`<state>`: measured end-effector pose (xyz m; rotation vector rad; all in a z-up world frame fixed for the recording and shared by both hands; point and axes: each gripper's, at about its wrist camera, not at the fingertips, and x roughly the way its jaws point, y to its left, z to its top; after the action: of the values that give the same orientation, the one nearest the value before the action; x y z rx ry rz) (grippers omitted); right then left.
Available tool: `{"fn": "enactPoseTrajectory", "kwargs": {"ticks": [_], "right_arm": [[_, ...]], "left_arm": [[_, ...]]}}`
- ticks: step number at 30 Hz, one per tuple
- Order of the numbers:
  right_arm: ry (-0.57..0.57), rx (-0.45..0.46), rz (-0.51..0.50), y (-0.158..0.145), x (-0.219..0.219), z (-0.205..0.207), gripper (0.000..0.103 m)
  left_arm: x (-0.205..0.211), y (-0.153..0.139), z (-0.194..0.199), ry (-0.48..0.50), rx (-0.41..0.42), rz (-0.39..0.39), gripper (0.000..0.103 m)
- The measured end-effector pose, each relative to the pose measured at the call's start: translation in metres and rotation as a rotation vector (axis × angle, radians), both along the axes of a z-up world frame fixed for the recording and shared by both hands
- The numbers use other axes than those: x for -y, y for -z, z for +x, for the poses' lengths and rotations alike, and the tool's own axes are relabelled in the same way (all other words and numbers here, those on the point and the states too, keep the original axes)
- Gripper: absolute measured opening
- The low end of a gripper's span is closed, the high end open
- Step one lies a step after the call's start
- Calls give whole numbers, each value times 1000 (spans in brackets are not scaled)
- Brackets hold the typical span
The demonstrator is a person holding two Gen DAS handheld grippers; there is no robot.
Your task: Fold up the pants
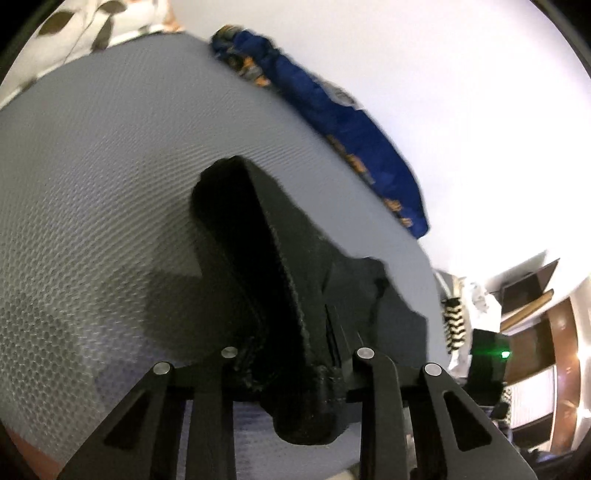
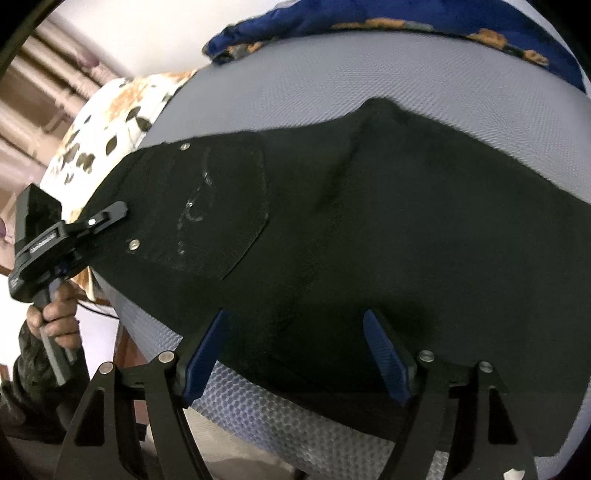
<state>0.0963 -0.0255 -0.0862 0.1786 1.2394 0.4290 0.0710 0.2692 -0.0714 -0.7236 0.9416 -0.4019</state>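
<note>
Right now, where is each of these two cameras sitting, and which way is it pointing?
Left wrist: rides on the left gripper, looking along its fingers across the grey mattress; black pants fabric is clamped between them.
Right wrist: rides on the right gripper, open at the near edge of the pants; it also catches the left gripper at the waistband and the person's hand.
Shared: the pants, the mattress, the blue floral cloth.
</note>
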Motion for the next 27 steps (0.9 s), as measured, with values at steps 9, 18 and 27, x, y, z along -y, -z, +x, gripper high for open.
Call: {"fn": "enactPoseTrajectory", "kwargs": {"ticks": [9,18,27], "right_arm": [[230,95,52,-42,104,-5,75],[404,147,112,-59,185,-19,75],[470,147,133,-55,227,-30,75]], "left_arm": [[70,-73,5,109,132,22,27],[176,-95,22,281,172,40,26],[294,-57,28,474,110,160,26]]}}
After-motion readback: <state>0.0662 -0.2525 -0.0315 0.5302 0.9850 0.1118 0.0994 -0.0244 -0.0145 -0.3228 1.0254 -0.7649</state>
